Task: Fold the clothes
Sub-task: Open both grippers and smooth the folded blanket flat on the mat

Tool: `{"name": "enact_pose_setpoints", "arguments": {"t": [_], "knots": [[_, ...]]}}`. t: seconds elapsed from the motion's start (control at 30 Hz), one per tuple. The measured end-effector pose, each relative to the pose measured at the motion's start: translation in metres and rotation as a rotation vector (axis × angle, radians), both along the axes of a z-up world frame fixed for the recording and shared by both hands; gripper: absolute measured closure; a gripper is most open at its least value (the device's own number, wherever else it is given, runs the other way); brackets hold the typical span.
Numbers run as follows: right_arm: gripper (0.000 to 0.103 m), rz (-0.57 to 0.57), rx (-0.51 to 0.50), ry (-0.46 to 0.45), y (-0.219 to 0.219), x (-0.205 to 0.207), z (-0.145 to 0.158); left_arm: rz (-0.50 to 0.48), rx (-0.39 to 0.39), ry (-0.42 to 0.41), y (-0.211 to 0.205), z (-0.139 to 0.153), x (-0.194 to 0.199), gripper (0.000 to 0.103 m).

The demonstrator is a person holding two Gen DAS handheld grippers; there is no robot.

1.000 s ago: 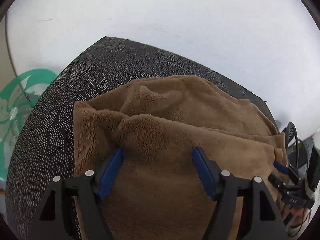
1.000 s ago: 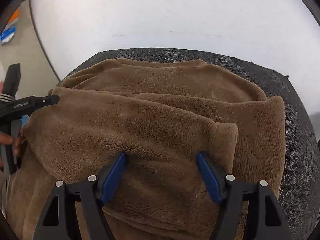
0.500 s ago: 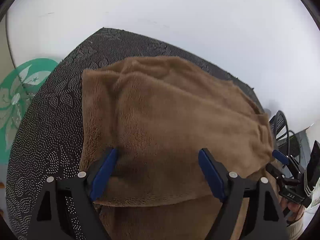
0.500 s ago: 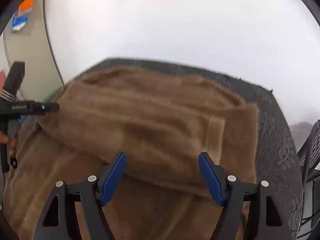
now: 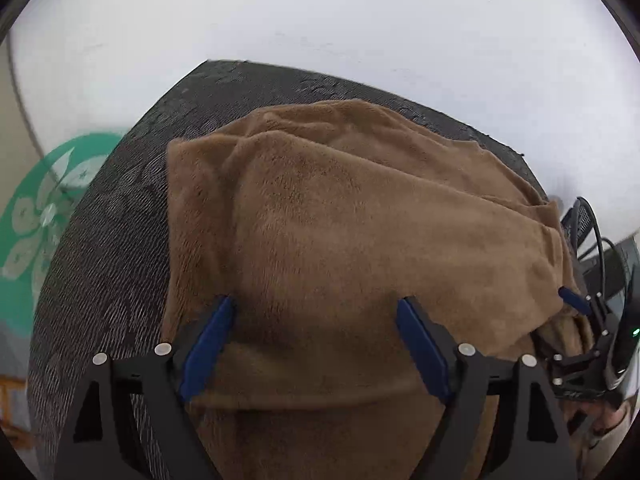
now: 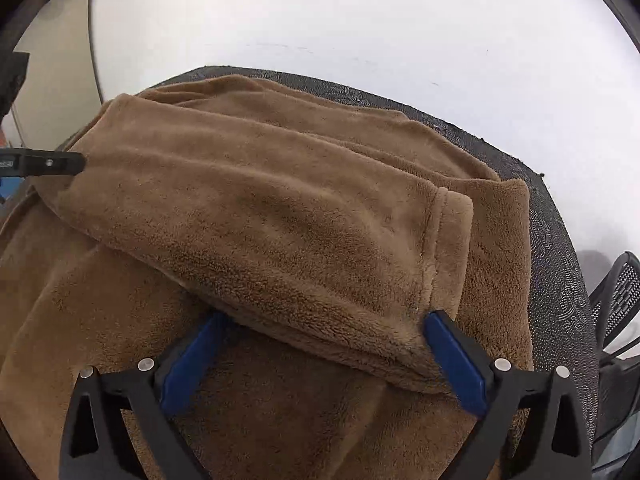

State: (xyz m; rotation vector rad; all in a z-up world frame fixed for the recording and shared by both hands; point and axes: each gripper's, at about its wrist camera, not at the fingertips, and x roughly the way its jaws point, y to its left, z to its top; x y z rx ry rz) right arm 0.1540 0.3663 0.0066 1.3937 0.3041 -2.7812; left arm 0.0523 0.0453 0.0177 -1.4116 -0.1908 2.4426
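Note:
A brown fleece garment (image 5: pixel 340 208) lies folded over itself on a dark patterned mat (image 5: pixel 104 240). My left gripper (image 5: pixel 315 302) is low over its near fold, jaws wide, with the fleece between them and the pads not pressing it. In the right wrist view, the top layer (image 6: pixel 280 200) ends in a hemmed cuff at the right. My right gripper (image 6: pixel 326 316) straddles that fold's near edge and its jaws are opening, the cloth lying loose between the pads. Each gripper shows at the edge of the other's view: the right gripper (image 5: pixel 576 308) and the left gripper (image 6: pixel 60 162).
The mat rests on a white tabletop (image 5: pixel 360 20) that stretches beyond it. A green floral disc (image 5: pixel 40 208) lies off the mat's left side. A black mesh chair (image 6: pixel 616 292) stands to the right of the table.
The upper layer of fleece has been carried over and now lies flatter on the garment. Both sets of jaws stand wider than before, the right one most in the last moment.

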Motion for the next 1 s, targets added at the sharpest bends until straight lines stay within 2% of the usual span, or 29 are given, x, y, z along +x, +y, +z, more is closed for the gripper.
{"name": "enact_pose_setpoints", "arguments": {"t": [0.13, 0.23, 0.33, 0.43, 0.57, 0.73, 0.87, 1.0], "knots": [[0.001, -0.002, 0.026, 0.002, -0.004, 0.003, 0.001, -0.110, 0.106, -0.044, 0.008, 0.015, 0.042, 0.016], [0.001, 0.005, 0.076, 0.031, -0.012, 0.020, 0.013, -0.169, 0.119, -0.098, 0.007, 0.010, 0.073, 0.016], [0.001, 0.133, 0.010, 0.112, -0.024, 0.063, 0.041, -0.203, 0.119, -0.144, 0.004, 0.004, 0.102, 0.016], [0.001, 0.251, -0.037, 0.132, -0.033, 0.109, 0.062, -0.218, 0.111, -0.172, 0.002, -0.004, 0.127, 0.016], [0.001, 0.353, -0.107, 0.077, -0.035, 0.158, 0.065, -0.233, 0.079, -0.154, 0.002, -0.008, 0.157, 0.016], [0.001, 0.373, -0.136, -0.049, -0.040, 0.200, 0.034, -0.245, 0.021, -0.094, 0.007, -0.009, 0.175, 0.015], [0.001, 0.358, -0.088, -0.172, -0.044, 0.213, 0.004, -0.253, -0.003, -0.058, 0.007, -0.012, 0.182, 0.012], [0.001, 0.337, -0.121, -0.173, -0.038, 0.218, 0.004, -0.283, -0.037, -0.010, 0.012, -0.016, 0.189, 0.001]]}}
